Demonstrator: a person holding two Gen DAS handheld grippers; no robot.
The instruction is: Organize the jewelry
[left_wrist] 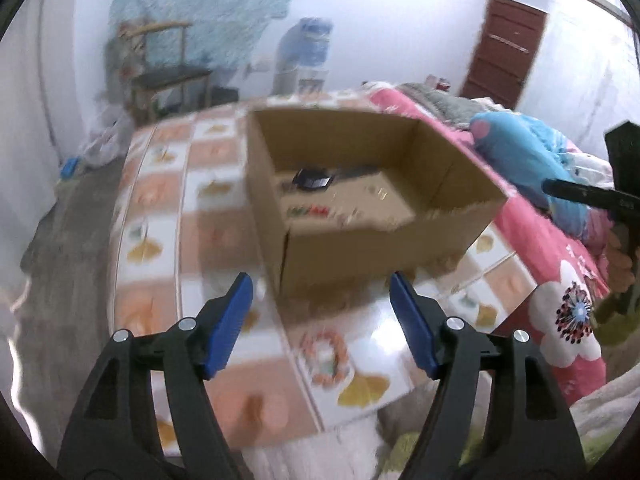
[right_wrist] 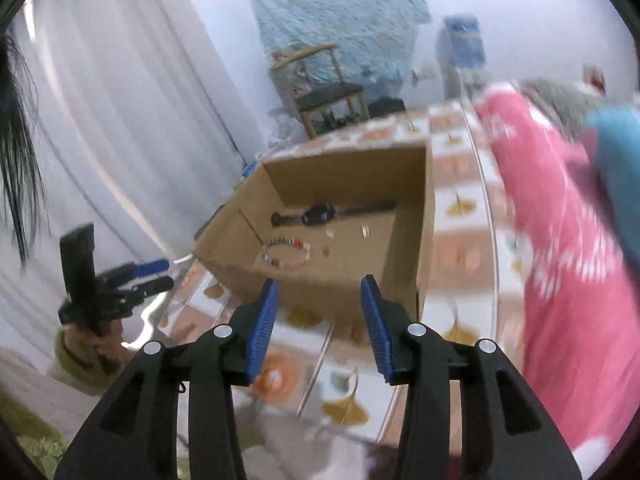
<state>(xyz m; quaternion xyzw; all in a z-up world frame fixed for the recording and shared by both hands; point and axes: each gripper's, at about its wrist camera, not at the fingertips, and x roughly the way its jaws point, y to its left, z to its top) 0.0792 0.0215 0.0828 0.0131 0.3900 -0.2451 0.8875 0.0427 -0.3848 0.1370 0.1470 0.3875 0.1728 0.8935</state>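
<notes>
While both claws hang empty, left claw (left_wrist: 321,286) wide, right claw (right_wrist: 319,289) partly apart, I judge a drop finished: bracelet (right_wrist: 287,253) and watch (right_wrist: 318,213) lie in the box (right_wrist: 428,216); next I seek another piece.

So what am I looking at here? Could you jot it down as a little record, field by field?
surface: table with a leaf-patterned cloth
container: open cardboard box standing on it
in the box: dark watch, beaded bracelet, a few small bits too blurred to name
left gripper: open, empty, short of the box
right gripper: open, empty, short of the box
beside the table: pink blanket
</notes>
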